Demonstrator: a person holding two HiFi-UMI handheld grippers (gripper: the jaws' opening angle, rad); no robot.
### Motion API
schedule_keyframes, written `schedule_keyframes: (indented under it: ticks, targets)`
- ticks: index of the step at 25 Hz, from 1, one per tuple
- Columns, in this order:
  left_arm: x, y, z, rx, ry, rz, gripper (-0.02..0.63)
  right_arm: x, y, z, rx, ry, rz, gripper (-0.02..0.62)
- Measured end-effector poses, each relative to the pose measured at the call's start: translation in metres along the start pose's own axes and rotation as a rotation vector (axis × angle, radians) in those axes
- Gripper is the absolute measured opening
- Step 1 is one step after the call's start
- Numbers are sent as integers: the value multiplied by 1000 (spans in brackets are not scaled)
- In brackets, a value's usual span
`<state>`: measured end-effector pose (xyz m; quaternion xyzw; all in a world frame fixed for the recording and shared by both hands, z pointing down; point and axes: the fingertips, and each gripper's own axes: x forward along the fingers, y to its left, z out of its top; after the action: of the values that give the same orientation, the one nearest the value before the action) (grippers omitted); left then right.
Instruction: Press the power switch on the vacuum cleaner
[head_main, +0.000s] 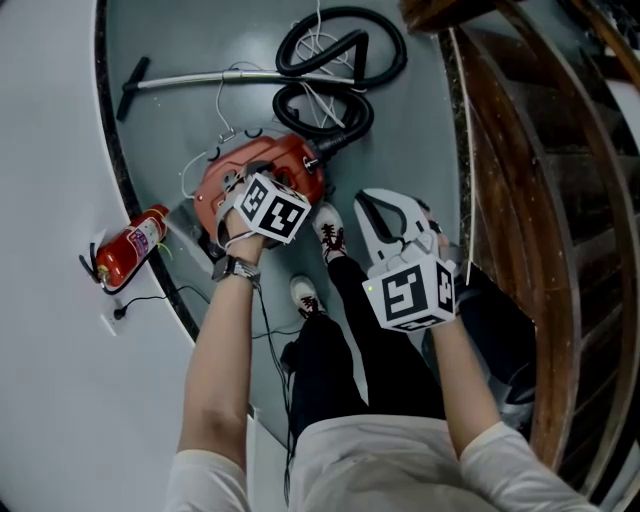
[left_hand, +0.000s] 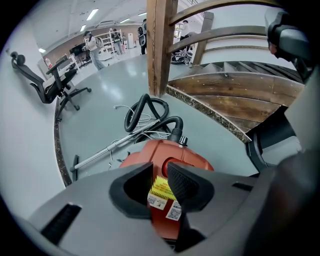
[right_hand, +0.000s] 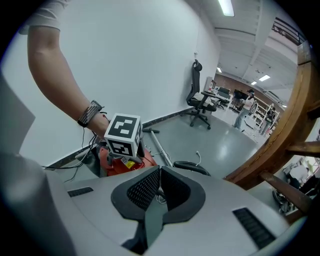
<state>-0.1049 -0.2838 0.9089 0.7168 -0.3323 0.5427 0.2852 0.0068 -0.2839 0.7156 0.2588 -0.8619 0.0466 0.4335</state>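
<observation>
The red vacuum cleaner (head_main: 290, 160) lies on the grey floor, its black hose (head_main: 335, 55) coiled beyond it. My left gripper (head_main: 266, 208) hovers directly over the red body, and its marker cube hides the top. In the left gripper view the jaws (left_hand: 160, 172) stand a narrow gap apart with nothing between them. Through the gap I see the red housing (left_hand: 172, 150) and a yellow label (left_hand: 161, 189) close below. I cannot make out the switch itself. My right gripper (head_main: 392, 222) is held off to the right above the floor, its pads (right_hand: 149, 187) closed together.
A metal wand (head_main: 225, 78) lies by the hose, and white cord loops around it. A red fire extinguisher (head_main: 130, 245) rests at the curved wall's base. A wooden staircase (head_main: 545, 200) rises on the right. The person's shoes (head_main: 328, 232) stand beside the vacuum.
</observation>
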Motion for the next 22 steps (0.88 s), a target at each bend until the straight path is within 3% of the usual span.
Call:
schedule_keyframes:
  ticks: [6, 12, 17, 22]
  targets:
    - [2, 0, -1, 20, 23, 11, 83, 2, -8, -7, -1, 15, -9, 31]
    - [-2, 2, 2, -30, -18, -37, 78, 2, -7, -6, -4, 21, -10, 31]
    - [-13, 10, 12, -136, -85, -106, 77, 2, -2, -1, 3, 11, -16, 31]
    - [-13, 8, 10, -115, -82, -102, 78, -1, 4, 4, -7, 4, -15, 31]
